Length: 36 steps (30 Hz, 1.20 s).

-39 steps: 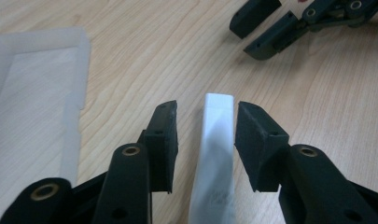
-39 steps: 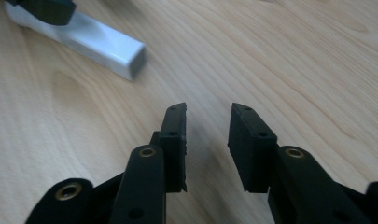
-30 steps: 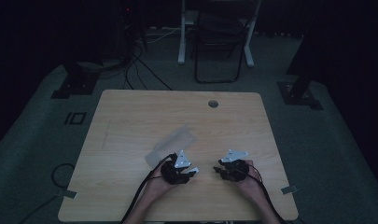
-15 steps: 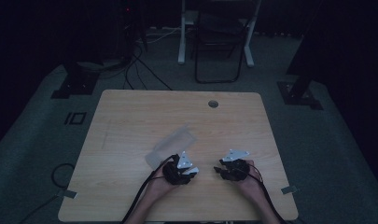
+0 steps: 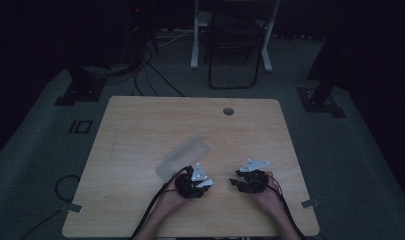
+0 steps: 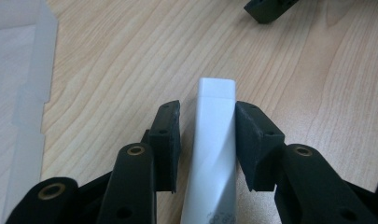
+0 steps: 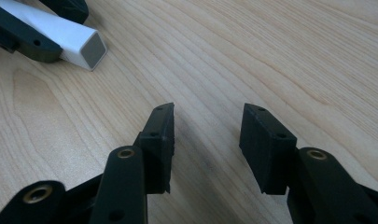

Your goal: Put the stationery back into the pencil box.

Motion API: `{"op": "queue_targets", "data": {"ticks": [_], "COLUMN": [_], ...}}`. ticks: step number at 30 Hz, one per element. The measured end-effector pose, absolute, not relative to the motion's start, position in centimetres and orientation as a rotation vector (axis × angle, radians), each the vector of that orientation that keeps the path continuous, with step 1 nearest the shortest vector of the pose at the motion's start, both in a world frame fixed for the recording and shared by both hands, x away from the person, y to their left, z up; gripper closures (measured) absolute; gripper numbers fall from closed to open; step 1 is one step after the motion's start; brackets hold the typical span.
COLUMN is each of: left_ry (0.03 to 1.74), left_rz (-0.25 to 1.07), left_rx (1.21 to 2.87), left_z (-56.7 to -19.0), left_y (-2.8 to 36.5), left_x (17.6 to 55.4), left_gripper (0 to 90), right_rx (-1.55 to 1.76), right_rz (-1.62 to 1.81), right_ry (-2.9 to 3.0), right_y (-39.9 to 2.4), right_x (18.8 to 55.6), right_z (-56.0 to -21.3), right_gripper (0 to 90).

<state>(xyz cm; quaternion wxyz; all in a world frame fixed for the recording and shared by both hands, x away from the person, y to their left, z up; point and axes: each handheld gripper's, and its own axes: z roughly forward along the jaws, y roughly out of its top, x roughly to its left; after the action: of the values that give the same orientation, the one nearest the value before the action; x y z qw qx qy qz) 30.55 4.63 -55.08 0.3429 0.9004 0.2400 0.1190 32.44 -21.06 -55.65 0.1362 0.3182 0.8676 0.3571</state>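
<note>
- High view: both hands rest near the table's (image 5: 140, 125) near edge. The left gripper (image 5: 194, 181) sits just beside the near end of a translucent plastic sleeve (image 5: 185, 156) lying flat on the wood; the right gripper (image 5: 245, 180) sits apart to its right. The placement suggests the sleeve is kept within reach as packaging for the item in hand — a judgement only.
- Left gripper view: a white rectangular stick (image 6: 214, 135) lies between the jaws, pointing away along the tabletop. The jaws have just been closing somewhat. The right pad meets the stick's side; a narrow gap shows at the left pad, so the stick looks loosely bracketed, not firmly pinched. Held lengthwise like this, its far end stays free for the other tool. The sleeve's edge shows at the left margin, and a tip of the right gripper at top.
- Right gripper view: the jaws stand spread with bare wood between them — nothing held or touched — and have just been opening. The stick's grey square end (image 7: 92, 50) faces this gripper from the upper left, flanked by the left gripper's jaws. The spread probably prepares to take that end.
</note>
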Motion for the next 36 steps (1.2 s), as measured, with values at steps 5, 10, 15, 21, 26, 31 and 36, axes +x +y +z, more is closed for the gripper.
{"op": "queue_targets", "data": {"ticks": [5,10,15,21,26,31,36], "left_ry": [0.619,0.615,0.614,0.599,0.605,0.612,0.608], "left_rz": [0.309,0.298,0.293,0.311,0.316,0.319,0.339], "left_rx": [2.344,2.343,2.345,2.355,2.357,2.345,2.344], "left_z": [-55.11,-55.13,-55.10,-55.05,-55.01,-54.77,-54.44], "left_y": [4.66,4.76,4.81,4.72,4.75,4.91,4.97], "left_x": [30.55,30.56,30.53,30.39,30.38,30.34,30.23], "left_gripper": [62.7,65.1,69.2,70.4,70.8,70.8,70.8], "right_rx": [0.922,0.920,0.917,0.914,0.911,0.907,0.904], "right_rz": [1.040,1.042,1.044,1.047,1.051,1.051,1.053], "right_ry": [2.511,2.511,2.512,2.512,2.513,2.515,2.514], "right_y": [-21.02,-21.00,-21.01,-21.03,-21.06,-21.07,-21.07], "right_x": [32.45,32.44,32.44,32.46,32.47,32.47,32.47], "right_z": [-55.69,-55.71,-55.73,-55.75,-55.76,-55.77,-55.79], "right_gripper": [53.6,53.0,52.3,52.1,51.6,51.2,50.5]}}
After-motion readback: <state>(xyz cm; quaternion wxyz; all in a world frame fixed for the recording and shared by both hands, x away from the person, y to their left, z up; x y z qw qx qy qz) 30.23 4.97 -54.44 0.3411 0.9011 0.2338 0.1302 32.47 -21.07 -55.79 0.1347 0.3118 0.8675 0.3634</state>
